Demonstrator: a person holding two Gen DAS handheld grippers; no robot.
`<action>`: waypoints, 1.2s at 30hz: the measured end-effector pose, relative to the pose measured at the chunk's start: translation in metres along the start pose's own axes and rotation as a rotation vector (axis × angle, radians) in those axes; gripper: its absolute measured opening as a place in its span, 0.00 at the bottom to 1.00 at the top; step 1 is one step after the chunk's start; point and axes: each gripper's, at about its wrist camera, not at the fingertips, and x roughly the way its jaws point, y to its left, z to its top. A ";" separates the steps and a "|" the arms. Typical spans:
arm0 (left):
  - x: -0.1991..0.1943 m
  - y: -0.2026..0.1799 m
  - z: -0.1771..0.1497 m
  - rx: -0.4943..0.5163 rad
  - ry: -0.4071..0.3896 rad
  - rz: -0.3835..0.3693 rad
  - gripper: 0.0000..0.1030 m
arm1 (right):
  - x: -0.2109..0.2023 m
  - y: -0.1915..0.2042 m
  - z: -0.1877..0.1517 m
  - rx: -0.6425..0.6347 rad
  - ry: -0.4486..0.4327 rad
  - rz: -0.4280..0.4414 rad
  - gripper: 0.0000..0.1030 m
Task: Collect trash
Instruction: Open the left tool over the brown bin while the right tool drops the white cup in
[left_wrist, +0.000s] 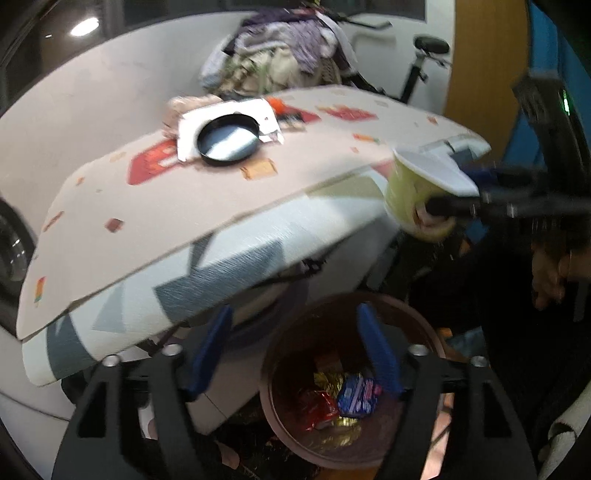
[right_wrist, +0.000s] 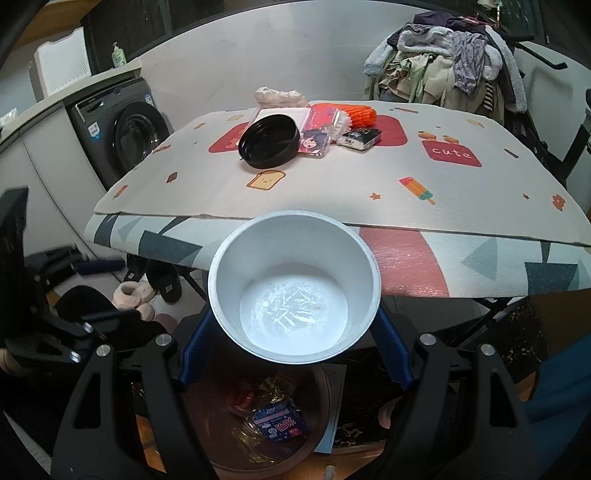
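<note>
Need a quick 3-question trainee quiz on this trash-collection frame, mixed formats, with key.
1. True or false: the right claw grips the paper cup by its sides, above the trash bin.
2. Multiple choice: the left claw is
A. shut on a wrapper
B. open with nothing between its fingers
C. shut on the black lid
3. Fill in: the black lid lies on the ____.

Key:
1. True.
2. B. It hangs open over the trash bin, where the blue packet and other wrappers already lie.
3. Table, on its patterned mat.
</note>
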 end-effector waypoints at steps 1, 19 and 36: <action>-0.004 0.003 0.001 -0.017 -0.020 0.007 0.75 | 0.001 0.002 0.000 -0.009 0.004 0.002 0.74; -0.016 0.038 0.000 -0.182 -0.069 0.047 0.88 | 0.036 0.055 -0.020 -0.278 0.157 0.004 0.74; -0.011 0.043 -0.002 -0.208 -0.044 0.060 0.91 | 0.048 0.054 -0.022 -0.277 0.202 -0.057 0.93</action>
